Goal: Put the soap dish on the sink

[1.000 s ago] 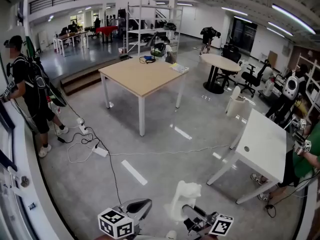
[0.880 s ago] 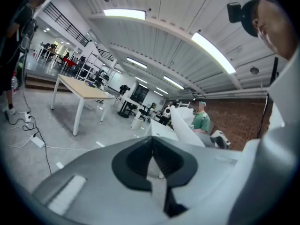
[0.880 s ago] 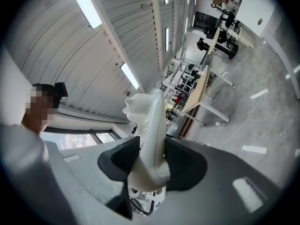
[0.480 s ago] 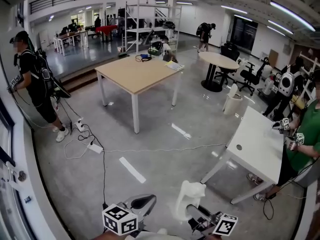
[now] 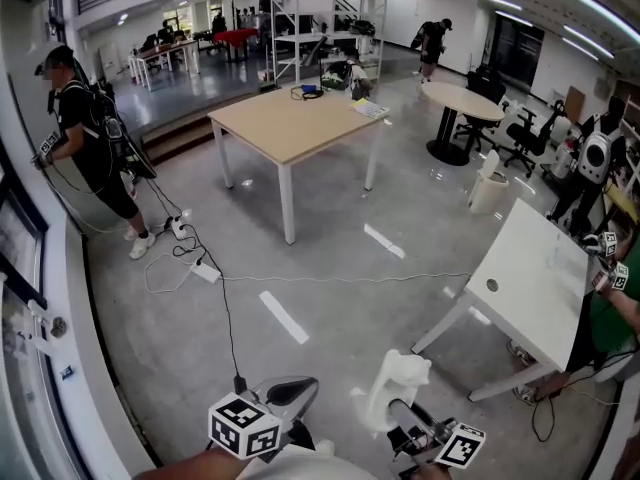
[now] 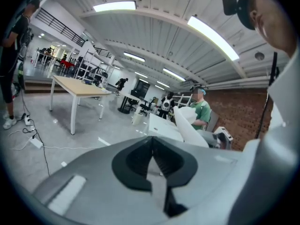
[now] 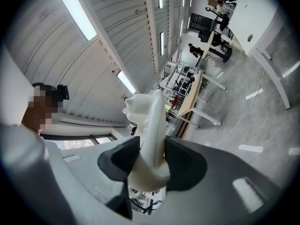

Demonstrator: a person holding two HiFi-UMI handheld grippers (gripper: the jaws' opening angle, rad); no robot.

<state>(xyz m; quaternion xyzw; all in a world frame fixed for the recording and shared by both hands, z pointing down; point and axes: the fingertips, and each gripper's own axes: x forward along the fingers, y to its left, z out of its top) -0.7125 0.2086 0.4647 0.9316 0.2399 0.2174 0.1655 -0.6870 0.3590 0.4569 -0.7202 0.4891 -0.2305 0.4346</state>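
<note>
We hold two grippers, both apart from the one white table (image 5: 540,268), to its left. The right gripper (image 5: 405,420) grasps the single white soap dish (image 5: 393,388), which stands upright. The left gripper (image 5: 290,396), farther from that table, is clenched on nothing.

The soap dish (image 5: 397,388) sits upright between the jaws of the right gripper (image 5: 400,420), with the left gripper (image 5: 295,390) just beside it on the left. Ahead of both, a wooden table (image 5: 300,128) stands mid-floor, with a shelving rack (image 5: 320,18) behind it and a round table (image 5: 462,103) behind it to the right. A white table (image 5: 535,283) stands near on the right. A power strip (image 5: 206,271) lies on the floor to the left.
</note>
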